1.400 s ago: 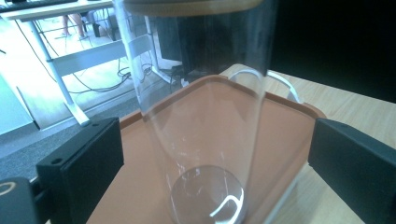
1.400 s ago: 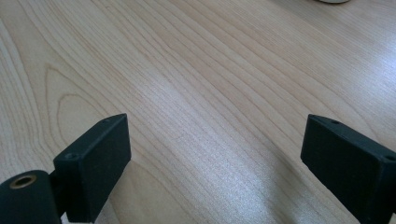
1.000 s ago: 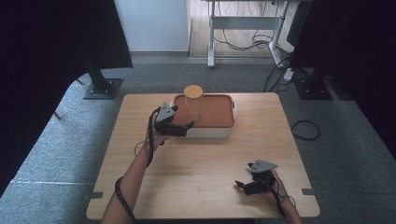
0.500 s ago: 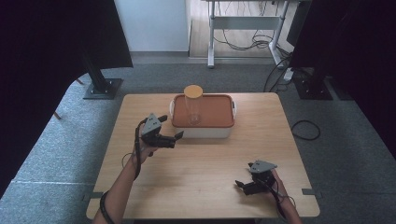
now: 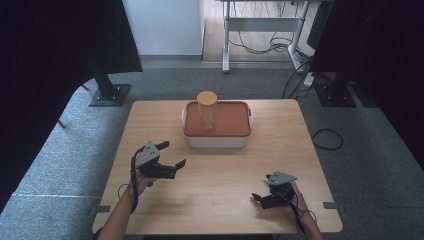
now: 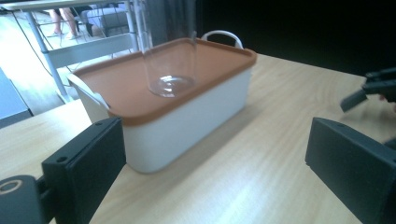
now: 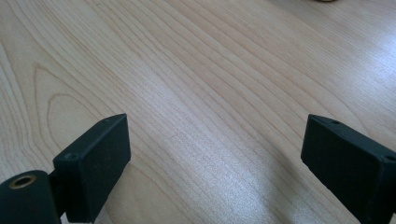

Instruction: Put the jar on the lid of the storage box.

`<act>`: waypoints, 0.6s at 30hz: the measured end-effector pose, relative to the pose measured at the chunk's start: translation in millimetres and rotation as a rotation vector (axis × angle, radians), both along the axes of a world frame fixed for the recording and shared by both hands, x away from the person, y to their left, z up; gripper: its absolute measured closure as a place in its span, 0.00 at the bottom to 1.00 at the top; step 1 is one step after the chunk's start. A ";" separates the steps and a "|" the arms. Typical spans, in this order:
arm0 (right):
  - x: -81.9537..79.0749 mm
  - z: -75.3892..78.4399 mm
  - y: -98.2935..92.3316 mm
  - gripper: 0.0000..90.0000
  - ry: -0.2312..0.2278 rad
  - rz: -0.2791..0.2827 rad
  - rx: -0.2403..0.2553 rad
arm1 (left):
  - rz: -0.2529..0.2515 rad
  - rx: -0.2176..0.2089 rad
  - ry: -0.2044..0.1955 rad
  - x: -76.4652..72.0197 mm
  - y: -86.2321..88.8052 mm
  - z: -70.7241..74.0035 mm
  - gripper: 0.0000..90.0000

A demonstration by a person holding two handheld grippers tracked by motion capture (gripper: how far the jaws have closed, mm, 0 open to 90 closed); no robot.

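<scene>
Clear glossy glass jar, smooth matt orange plastic lid, white plastic box, pale wood-grain table

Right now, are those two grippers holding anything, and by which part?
Nothing. The left gripper and right gripper are both open, apart from the jar.

Even daylight on table; dark surrounds; glare on wood; near jaws blurred; slight softness.

High view overlooks table; gripper views skim it close
</scene>
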State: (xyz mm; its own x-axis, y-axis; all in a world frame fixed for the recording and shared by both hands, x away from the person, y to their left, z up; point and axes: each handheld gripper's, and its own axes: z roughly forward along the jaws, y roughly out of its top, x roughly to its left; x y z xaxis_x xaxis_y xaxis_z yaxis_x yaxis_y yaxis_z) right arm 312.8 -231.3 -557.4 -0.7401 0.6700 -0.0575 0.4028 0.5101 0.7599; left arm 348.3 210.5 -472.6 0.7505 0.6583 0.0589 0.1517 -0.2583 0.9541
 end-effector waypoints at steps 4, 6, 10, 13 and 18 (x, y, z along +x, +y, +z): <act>-0.1 -0.1 0.2 0.09 0.000 -0.001 -0.002 | -0.011 0.005 0.010 -13.7 4.5 -6.7 0.05; -0.1 -0.1 0.2 0.09 0.000 -0.001 -0.001 | -0.012 0.010 0.013 -19.7 5.9 -10.9 0.05; -0.3 0.0 0.3 0.09 -0.001 -0.003 -0.002 | -0.016 0.018 0.031 -27.5 6.8 -23.9 0.06; -0.3 -0.1 0.5 0.09 -0.002 -0.002 -0.004 | -0.022 0.037 0.061 -29.4 5.3 -36.4 0.06; -0.5 -0.2 0.9 0.09 -0.002 0.000 -0.009 | -0.025 0.081 0.097 -28.5 1.9 -51.2 0.05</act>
